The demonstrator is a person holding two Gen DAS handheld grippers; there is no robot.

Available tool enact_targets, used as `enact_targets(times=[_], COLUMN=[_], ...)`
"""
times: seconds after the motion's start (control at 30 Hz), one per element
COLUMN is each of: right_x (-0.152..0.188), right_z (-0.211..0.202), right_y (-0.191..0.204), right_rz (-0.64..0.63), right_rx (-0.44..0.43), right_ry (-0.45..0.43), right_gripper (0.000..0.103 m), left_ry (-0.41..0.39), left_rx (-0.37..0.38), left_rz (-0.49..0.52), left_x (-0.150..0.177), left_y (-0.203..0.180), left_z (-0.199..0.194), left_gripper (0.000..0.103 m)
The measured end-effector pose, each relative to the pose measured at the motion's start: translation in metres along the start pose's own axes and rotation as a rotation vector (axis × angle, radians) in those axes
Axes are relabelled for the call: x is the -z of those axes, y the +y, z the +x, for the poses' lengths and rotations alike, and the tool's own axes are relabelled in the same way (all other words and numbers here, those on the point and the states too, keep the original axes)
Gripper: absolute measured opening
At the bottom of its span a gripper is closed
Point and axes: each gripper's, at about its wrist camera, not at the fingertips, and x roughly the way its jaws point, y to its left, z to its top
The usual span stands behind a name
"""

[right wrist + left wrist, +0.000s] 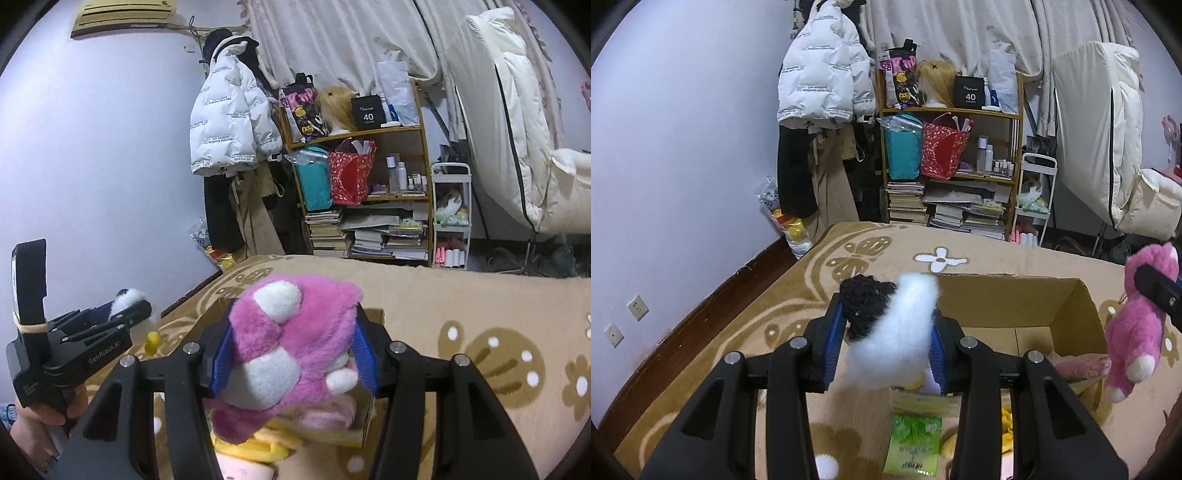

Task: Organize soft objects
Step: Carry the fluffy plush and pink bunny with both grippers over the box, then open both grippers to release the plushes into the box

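Note:
My left gripper (pixel 886 338) is shut on a black and white plush toy (pixel 897 332) and holds it above the near-left corner of an open cardboard box (pixel 1004 302) on the bed. My right gripper (pixel 293 350) is shut on a pink plush bear (pixel 291 350) and holds it over the box. The bear also shows at the right edge of the left wrist view (pixel 1134 325). The left gripper with its toy shows at the left of the right wrist view (pixel 127 312). A pink soft item (pixel 1078 365) lies inside the box.
The bed has a tan patterned blanket (pixel 798 295). A green packet (pixel 914 443) and yellow soft items (pixel 255 443) lie below the grippers. A wooden shelf (pixel 951 155) with bags and books, a hanging white jacket (pixel 823 70) and a white cart (pixel 1036 195) stand behind the bed.

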Motion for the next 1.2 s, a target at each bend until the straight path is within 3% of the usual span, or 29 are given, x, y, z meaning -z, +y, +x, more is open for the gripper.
enact_targets(times=[0.47, 1.2], right_x=[-0.001, 0.022], right_z=[0.051, 0.082], right_y=[-0.001, -0.032], right_rz=[-0.058, 0.025], right_rx=[-0.022, 0.014], right_ry=[0.036, 0.144], right_gripper=[0.059, 0.062], left_ry=[-0.008, 0.101], left_rx=[0.028, 0.055], left_rz=[0.041, 0.116], left_x=[-0.011, 0.012], left_y=[-0.020, -0.053], left_z=[0.027, 0.059], left_gripper=[0.039, 0.040])
